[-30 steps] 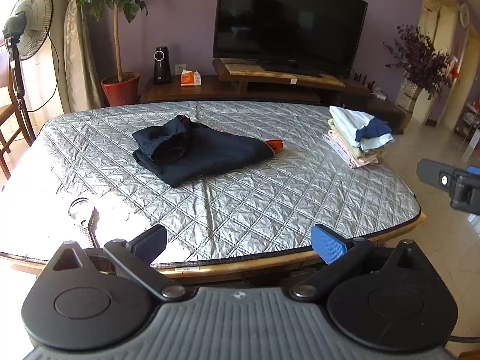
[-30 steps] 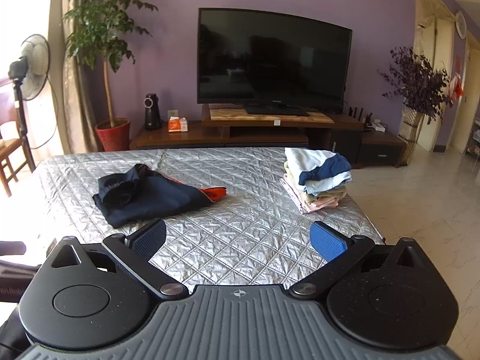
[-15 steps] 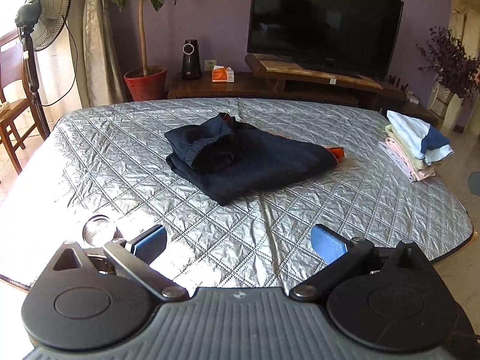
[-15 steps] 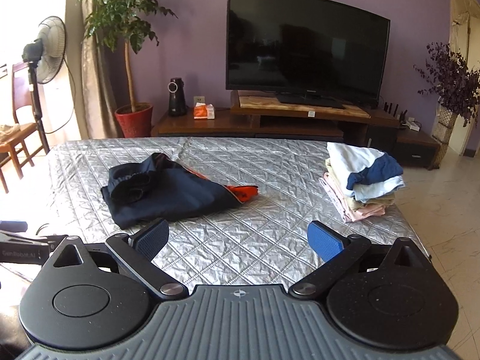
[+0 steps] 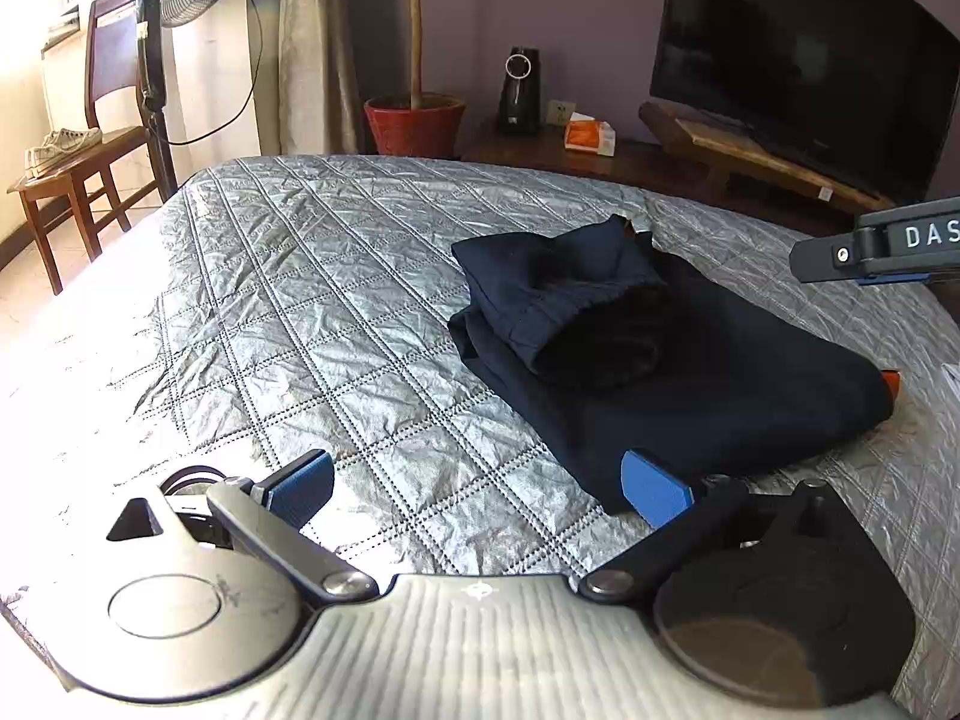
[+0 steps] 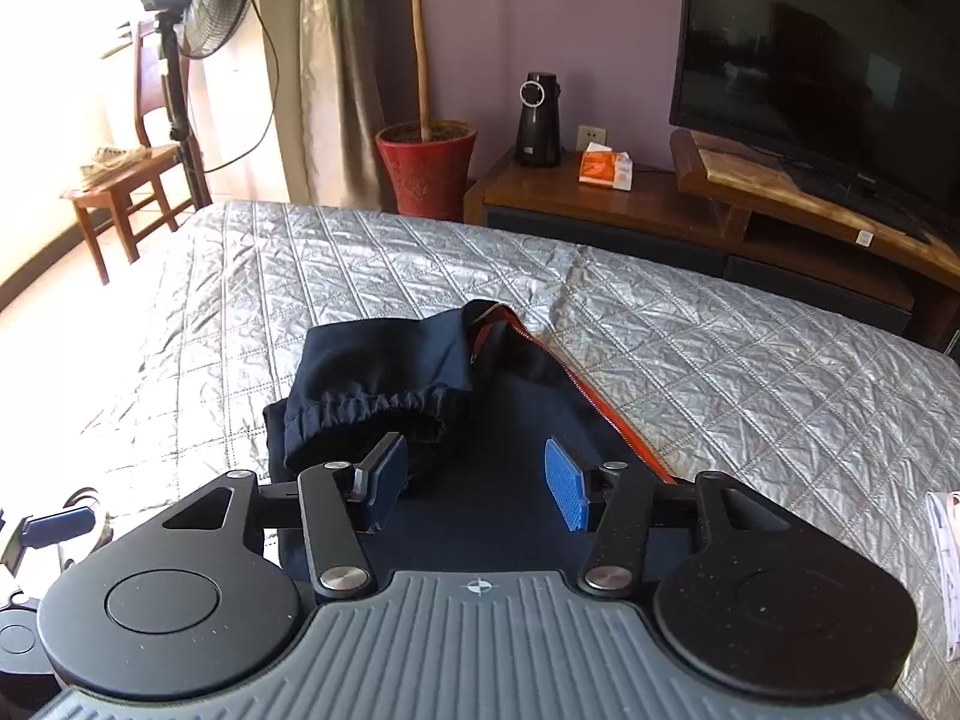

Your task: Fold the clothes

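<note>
A dark blue jacket (image 5: 672, 372) lies folded on the desk (image 5: 312, 312), which has a shiny silver quilted cover. The jacket has an orange zipper edge (image 6: 606, 414) along its right side, and a sleeve with a stretchy cuff (image 6: 372, 414) is folded over on top of it.

The left tool (image 5: 477, 489) hangs low over the near part of the desk. Its two blue pads are far apart and nothing is between them. Its right pad (image 5: 654, 489) is just in front of the near corner of the jacket, but I cannot tell if it touches the cloth.

The right tool (image 6: 477, 486) is right above the jacket, close to the cuff. Its jaws are closing. The dark cloth lies under and between the pads, but the pads (image 6: 567, 489) are not squeezing it; there is a clear gap between them. In the left view, one finger of the right tool (image 5: 876, 246) pokes in from the right side, above the far part of the jacket.

Behind the desk are a big black TV (image 6: 828, 60), a plant in a red pot (image 6: 426, 168), a standing fan (image 6: 204, 0), and a wooden chair (image 5: 78, 168) with white shoes (image 5: 60, 144) on it. The edge of some light clothes (image 6: 945, 570) shows at the far right.
</note>
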`<state>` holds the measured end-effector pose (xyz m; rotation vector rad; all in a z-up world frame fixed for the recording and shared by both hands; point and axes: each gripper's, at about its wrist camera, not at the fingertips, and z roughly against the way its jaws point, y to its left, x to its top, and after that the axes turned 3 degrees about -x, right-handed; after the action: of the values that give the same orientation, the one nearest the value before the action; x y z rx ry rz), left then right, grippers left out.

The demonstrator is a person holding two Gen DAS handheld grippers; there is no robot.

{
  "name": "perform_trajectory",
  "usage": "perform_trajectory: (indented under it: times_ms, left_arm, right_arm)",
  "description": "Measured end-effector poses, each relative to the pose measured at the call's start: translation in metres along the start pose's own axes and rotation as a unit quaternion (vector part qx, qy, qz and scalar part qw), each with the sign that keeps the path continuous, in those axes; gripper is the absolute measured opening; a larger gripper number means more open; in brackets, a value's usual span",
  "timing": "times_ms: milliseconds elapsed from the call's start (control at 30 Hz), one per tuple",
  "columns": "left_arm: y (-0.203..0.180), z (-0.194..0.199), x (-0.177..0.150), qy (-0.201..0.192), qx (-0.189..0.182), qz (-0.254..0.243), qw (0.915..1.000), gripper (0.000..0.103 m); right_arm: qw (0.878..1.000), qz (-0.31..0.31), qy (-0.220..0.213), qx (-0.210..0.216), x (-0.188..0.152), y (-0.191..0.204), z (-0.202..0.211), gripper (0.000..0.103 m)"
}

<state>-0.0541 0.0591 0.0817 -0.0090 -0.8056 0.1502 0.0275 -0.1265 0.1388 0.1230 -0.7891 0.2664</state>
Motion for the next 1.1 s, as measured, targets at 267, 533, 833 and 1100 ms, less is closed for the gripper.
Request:
perform_trajectory:
  times_ms: [267,533,833,1100]
  left_arm:
    - [0.018,-0.023,0.003,0.013,0.009,0.016,0.9997,0.101]
    - [0.025,-0.035,0.001,0.031,0.018,0.028,0.9989,0.102]
    - [0.017,-0.037,-0.001,0.028,0.031,0.017,0.999,0.102]
    - [0.026,-0.039,0.001,0.031,0.048,0.033,0.9978,0.102]
  right_arm:
    - [0.999,0.026,0.041,0.022,-0.005,0.023,-0.085,0.069]
    - [0.998,0.019,0.053,0.01,-0.014,0.039,-0.12,0.052]
    - [0.99,-0.077,-0.113,0.033,0.023,-0.007,-0.038,0.016]
    - [0.985,-0.004,-0.172,0.009,0.005,-0.023,0.023,0.016]
